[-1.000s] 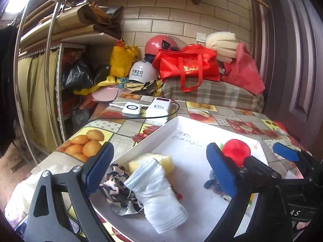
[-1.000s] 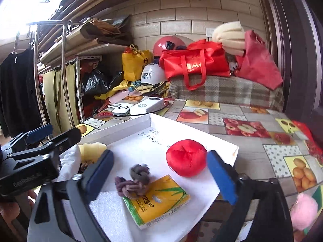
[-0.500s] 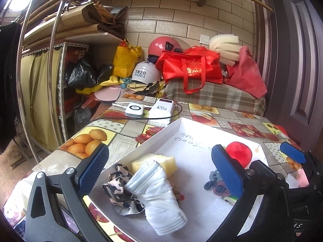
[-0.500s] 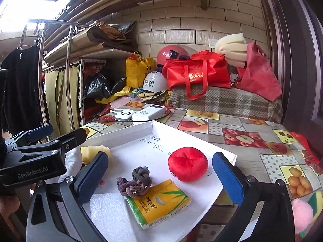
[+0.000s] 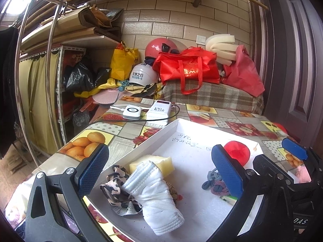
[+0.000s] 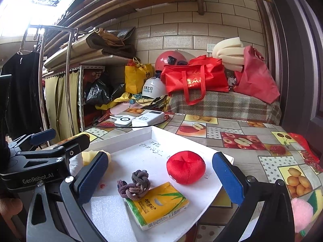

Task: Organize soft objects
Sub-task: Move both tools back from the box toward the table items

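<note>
on white foam tray point(image 6: 105, 217): round satin red cushion point(image 6: 185, 170), knotted cord point(image 6: 134, 186).

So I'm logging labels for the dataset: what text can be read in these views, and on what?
"120w": white power bank.
"GenRobot.AI": left gripper, its body in the right wrist view.
White helmet, red bag, yellow tissue pack: printing too blurred to read.
Handwriting on the white tray: illegible.

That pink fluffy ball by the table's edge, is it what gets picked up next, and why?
Probably: the right gripper hangs open and empty, and the pink fluffy ball lies outside the white tray that holds the other soft things. I'd swing right toward it.
</note>
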### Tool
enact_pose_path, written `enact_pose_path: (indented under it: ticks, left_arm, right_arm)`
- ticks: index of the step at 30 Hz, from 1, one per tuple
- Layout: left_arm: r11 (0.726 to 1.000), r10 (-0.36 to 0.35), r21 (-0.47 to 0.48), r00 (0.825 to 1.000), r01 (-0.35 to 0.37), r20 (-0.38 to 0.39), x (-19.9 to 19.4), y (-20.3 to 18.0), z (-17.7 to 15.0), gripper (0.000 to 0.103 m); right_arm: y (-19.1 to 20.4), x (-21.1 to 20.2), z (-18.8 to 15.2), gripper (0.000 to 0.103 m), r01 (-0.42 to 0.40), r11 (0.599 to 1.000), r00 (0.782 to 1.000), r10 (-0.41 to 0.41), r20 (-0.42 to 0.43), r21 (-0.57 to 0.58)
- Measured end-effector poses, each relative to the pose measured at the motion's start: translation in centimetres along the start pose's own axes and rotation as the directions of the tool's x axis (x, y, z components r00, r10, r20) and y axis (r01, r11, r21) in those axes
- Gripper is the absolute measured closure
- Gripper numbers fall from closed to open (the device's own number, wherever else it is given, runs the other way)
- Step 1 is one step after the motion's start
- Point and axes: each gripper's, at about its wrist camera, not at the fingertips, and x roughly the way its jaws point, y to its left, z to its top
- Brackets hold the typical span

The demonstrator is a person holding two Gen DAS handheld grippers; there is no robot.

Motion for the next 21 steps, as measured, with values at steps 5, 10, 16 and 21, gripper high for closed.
enact_pose_path:
  ticks: [5,10,16,21]
  left_arm:
    - [1.000,-0.013,-0.002,1.000,0.013,0.023,-0.7,0.1,0.0,0.000]
    - [1.000,-0.017,0.019,1.000,0.016,0.009,-1.3,-0.5,-0.4,0.000]
    - [0.995,-0.073,0.071,0.997,0.072,0.003,-2.2,-2.0,-0.8,0.000]
    - [0.979,-0.149,0.140,0.989,0.149,-0.009,-3.1,-4.0,-1.3,0.000]
  right_arm:
    - [-0.2,-0.7,-0.2,0.000,-0.007,1.000,1.000,0.007,0.004,0.009]
    - [0.3,-1.8,-0.7,0.000,-0.027,0.999,0.999,0.026,-0.027,-0.035]
    - [0.1,-4.8,-1.8,0.000,-0.064,0.996,0.997,0.062,-0.036,-0.060]
    - [-2.8,-8.2,-2.7,0.000,-0.043,0.999,0.998,0.041,-0.054,-0.033]
